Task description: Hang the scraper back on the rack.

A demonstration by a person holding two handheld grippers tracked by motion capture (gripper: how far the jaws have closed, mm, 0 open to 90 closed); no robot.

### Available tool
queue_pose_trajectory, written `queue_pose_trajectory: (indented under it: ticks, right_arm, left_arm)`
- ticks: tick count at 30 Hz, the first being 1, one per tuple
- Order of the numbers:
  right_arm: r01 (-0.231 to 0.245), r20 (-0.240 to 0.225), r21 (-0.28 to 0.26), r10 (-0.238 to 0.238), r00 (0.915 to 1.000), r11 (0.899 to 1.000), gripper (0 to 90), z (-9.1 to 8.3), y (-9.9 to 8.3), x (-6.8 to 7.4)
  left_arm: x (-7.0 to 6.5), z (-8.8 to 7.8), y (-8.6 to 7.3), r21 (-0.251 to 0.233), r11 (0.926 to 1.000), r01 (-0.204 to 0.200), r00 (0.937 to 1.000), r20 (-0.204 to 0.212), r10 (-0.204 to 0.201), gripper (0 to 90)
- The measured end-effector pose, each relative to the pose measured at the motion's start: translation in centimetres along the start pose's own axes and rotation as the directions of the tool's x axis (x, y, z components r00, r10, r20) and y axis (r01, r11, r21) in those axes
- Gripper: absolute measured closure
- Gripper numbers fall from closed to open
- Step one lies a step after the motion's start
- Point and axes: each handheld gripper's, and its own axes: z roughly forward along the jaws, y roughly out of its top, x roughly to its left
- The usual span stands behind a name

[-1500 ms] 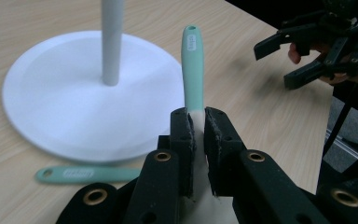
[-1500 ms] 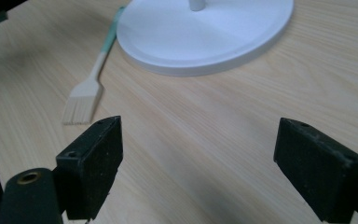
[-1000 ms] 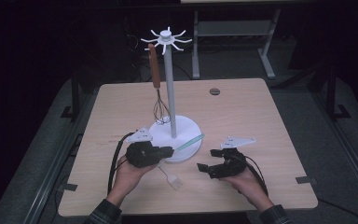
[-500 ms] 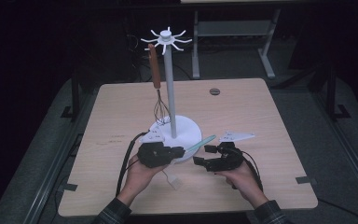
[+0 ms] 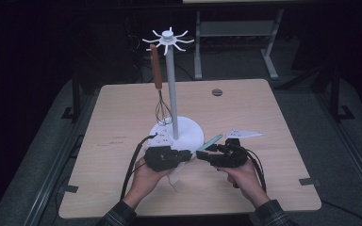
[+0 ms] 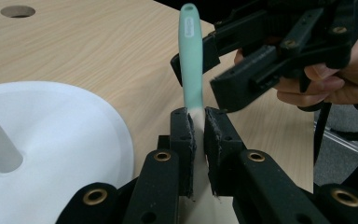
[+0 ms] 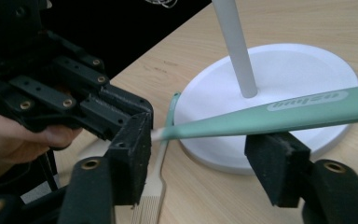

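Mint-handled spatula point(image 6: 191, 56) clamped at its pale neck in left tongs point(image 6: 196, 128), handle reaching between right tongs point(image 7: 205, 161), just closing yet apart from it, above table point(image 5: 122, 117) beside white stand base point(image 5: 188, 129).

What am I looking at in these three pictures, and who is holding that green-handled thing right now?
No robot here: a person holds a two-jaw gripper in each hand. The high view looks down on the table; the other two cameras ride on the grippers. The left gripper is shut on the pale neck of a mint-green-handled utensil. The right gripper has just been closing around its handle; the pads do not press it yet. Also on the table are a white stand with a whisk hanging from it, and another utensil lying flat.
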Motion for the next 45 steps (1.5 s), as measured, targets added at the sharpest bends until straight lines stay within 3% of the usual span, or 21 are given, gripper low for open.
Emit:
queue_pose_trajectory:
  ticks: [18, 25, 26, 28, 33, 37, 45]
  right_arm:
    - [-0.007, -0.058, -0.041, 0.005, 0.9983, 0.999, 73.8, 0.2, 0.9, 0.1]
    - [0.007, -0.066, -0.046, -0.010, 0.9978, 0.999, 81.3, 0.3, 1.1, 0.4]
    - [0.009, -0.063, -0.045, -0.011, 0.9980, 0.999, 83.9, 0.3, 1.1, 0.5]
    - [0.022, -0.068, -0.043, -0.024, 0.9974, 0.999, 84.8, 0.3, 1.2, 0.6]
    - [0.065, -0.052, -0.046, -0.067, 0.9964, 0.997, 85.1, 0.4, 1.2, 1.0]
    - [0.081, -0.045, -0.048, -0.083, 0.9955, 0.996, 85.1, 0.3, 1.4, 1.1]
    - [0.120, -0.026, -0.057, -0.122, 0.9922, 0.991, 85.0, 0.0, 1.8, 1.2]
  left_arm:
    - [-0.1, 0.9, 0.1, -0.001, 0.9995, -0.032, 0.9994, -0.015, 0.032, 81.6]
    - [0.1, 1.3, 0.1, 0.012, 0.9994, -0.032, 0.9995, 0.002, 0.032, 82.2]
    - [0.2, 1.3, 0.1, -0.001, 0.9996, -0.027, 0.9995, 0.015, 0.027, 89.8]
    - [0.4, 1.4, 0.1, 0.003, 0.9994, -0.034, 0.9990, 0.030, 0.034, 89.7]
    - [0.5, 1.1, -0.1, 0.027, 0.9985, -0.048, 0.9985, 0.027, 0.047, 86.2]
    - [0.6, 0.5, -0.4, 0.044, 0.9983, -0.038, 0.9989, 0.029, 0.037, 78.4]
    - [1.4, -1.0, -1.7, 0.104, 0.9924, -0.065, 0.9979, 0.005, 0.065, 54.9]
